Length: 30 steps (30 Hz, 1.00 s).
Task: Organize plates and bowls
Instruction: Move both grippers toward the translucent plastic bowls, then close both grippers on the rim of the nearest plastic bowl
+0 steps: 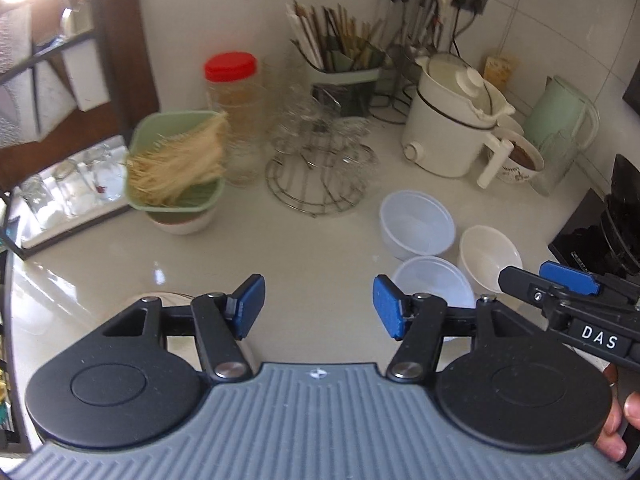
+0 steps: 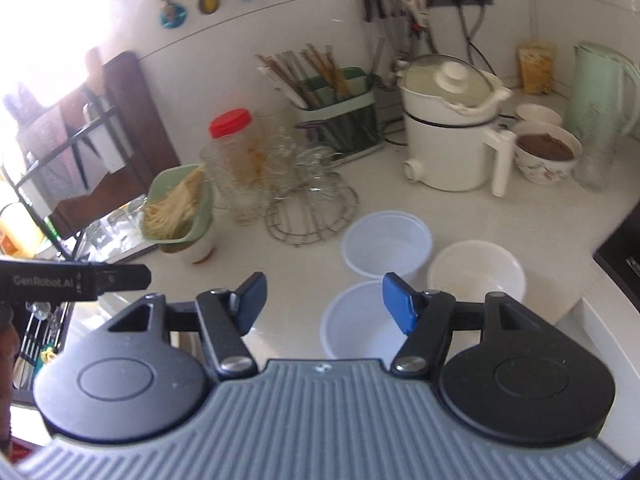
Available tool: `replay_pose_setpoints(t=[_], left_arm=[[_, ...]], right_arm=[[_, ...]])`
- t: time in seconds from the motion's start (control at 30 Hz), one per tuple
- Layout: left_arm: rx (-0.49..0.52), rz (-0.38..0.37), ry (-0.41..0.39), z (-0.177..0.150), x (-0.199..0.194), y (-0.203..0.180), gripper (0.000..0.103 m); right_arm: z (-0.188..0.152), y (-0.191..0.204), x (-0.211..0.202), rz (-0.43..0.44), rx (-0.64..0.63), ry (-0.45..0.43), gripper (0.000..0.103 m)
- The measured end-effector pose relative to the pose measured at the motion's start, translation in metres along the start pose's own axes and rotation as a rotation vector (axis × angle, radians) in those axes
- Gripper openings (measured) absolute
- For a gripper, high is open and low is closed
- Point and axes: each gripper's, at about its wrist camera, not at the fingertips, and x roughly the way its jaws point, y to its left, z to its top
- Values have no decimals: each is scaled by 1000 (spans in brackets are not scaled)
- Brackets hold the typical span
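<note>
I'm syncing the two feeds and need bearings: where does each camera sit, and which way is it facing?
Left wrist: on the left gripper, looking down and forward over the white counter; its open jaws, the right gripper's tip and some fingers show.
Right wrist: on the right gripper, same downward slant; its open jaws and the left gripper's tip at the left edge show.
Shared: three white bowls, red-lidded jar, white electric pot, chopstick holder.

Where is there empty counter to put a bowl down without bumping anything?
The widest bare patch is the counter in front of the wire rack, between the green basket of noodles and the three bowls. The back is crowded: red-lidded jar, chopstick holder, white pot.
</note>
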Motion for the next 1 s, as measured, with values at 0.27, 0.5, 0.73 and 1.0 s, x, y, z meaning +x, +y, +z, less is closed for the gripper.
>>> replay_pose_setpoints(t=[0.27, 0.5, 0.73, 1.0], left_arm=[[22, 3, 51, -18, 37, -36, 66], [-38, 6, 136, -40, 71, -34, 66], [-84, -5, 165, -49, 92, -27, 66], [-137, -105, 181, -48, 114, -29, 66]], right_arm=[[-15, -42, 6, -12, -25, 16, 66], [-31, -61, 24, -1, -18, 49, 66], [-43, -74, 41, 5, 24, 77, 65], [-47, -88, 62, 8, 66, 109, 65]])
